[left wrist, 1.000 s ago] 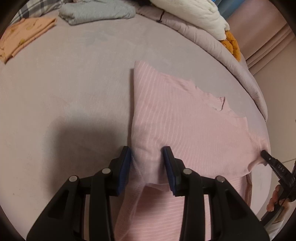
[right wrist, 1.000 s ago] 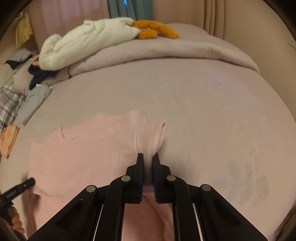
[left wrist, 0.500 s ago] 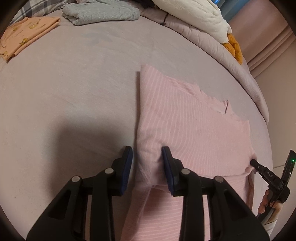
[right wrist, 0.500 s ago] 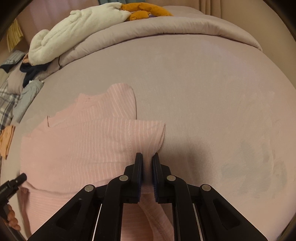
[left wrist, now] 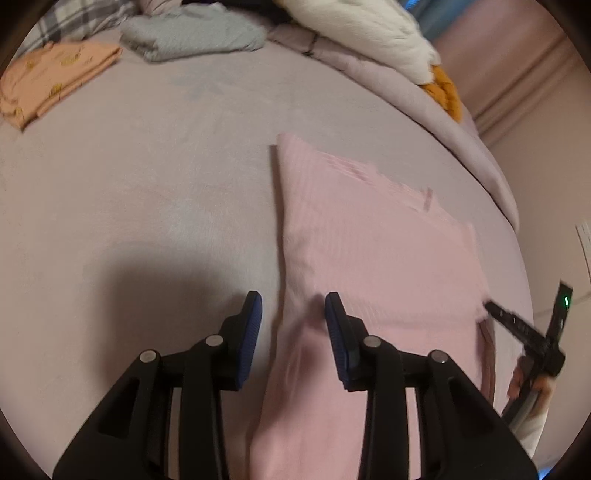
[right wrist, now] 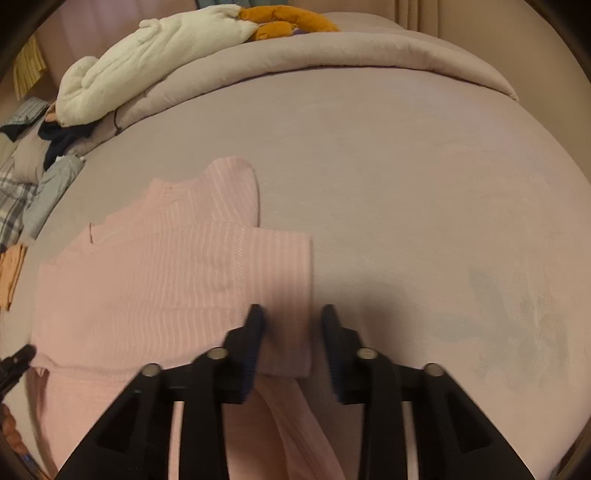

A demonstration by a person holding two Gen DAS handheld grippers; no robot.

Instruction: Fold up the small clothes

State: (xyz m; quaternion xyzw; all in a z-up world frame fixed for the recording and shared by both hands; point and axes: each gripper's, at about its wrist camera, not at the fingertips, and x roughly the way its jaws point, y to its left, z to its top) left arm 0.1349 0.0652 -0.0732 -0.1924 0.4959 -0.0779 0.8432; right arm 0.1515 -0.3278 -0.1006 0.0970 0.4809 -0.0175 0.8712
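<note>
A pink striped top [left wrist: 373, 266] lies on the mauve bed, its lower part folded up over its upper part. It also shows in the right wrist view [right wrist: 159, 280]. My left gripper [left wrist: 293, 314] is open, its jaws astride the left edge of the fold, holding nothing. My right gripper [right wrist: 291, 321] is open over the right corner of the folded layer, which lies flat on the bed. The right gripper also shows at the right edge of the left wrist view [left wrist: 524, 332].
A folded orange garment [left wrist: 48, 81] and a folded grey garment [left wrist: 192, 31] lie at the far left. A white quilt [right wrist: 147, 62], an orange plush [right wrist: 284, 22] and a rolled mauve duvet [right wrist: 369, 48] lie at the head of the bed [right wrist: 424, 184].
My right gripper has opened and let go of the top's corner, which now lies flat. My left gripper has opened wider. The folded layer has settled on the bed.
</note>
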